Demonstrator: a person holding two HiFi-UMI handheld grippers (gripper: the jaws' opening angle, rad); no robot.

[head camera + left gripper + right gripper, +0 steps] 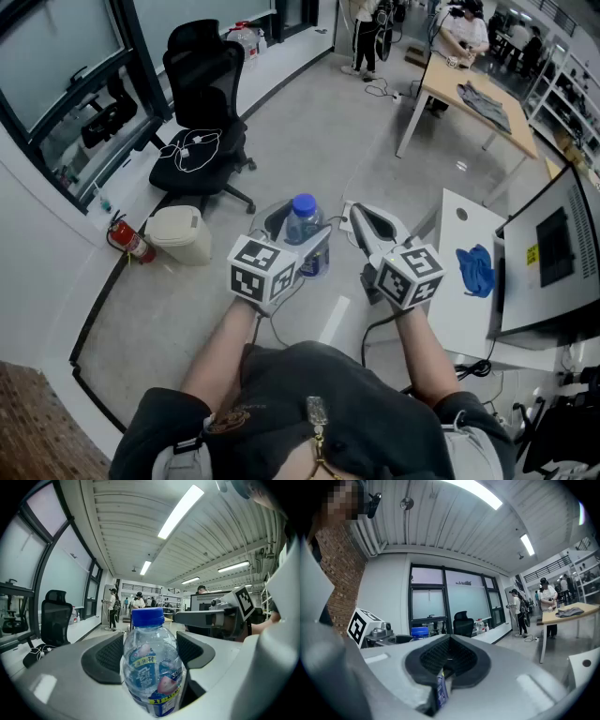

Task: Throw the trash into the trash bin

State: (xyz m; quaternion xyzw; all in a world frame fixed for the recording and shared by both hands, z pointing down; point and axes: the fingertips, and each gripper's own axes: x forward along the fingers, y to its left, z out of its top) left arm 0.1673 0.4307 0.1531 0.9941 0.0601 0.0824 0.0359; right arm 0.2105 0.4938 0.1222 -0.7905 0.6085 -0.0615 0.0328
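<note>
Bottle [152, 667] of clear plastic, with a blue cap and a blue printed label, stands upright between the jaws of the left gripper [151, 641]. The jaws are spread wide, one dark pad on each side of the body, and they carry the bottle clear of the floor. In the head view the bottle rises just beyond the left marker cube [262, 270], cap uppermost. The right gripper [450, 644] is held beside it at about the same height, its jaws brought together. A thin blue wrapper scrap [441, 692] is pinched edge-on at the near end of the pads. The right marker cube [412, 274] lies close to the left one, and both forearms reach out from the person's dark shirt at the lower edge. A beige lidded trash bin [180, 234] stands on the grey floor to the left of the left gripper, against the wall, with its lid down. A red fire extinguisher [129, 241] lies just beside it. Behind the bin is a black office chair [202, 141] with a white cable on its seat. At right, a white table [450, 309] bears a crumpled blue cloth [476, 269].
</note>
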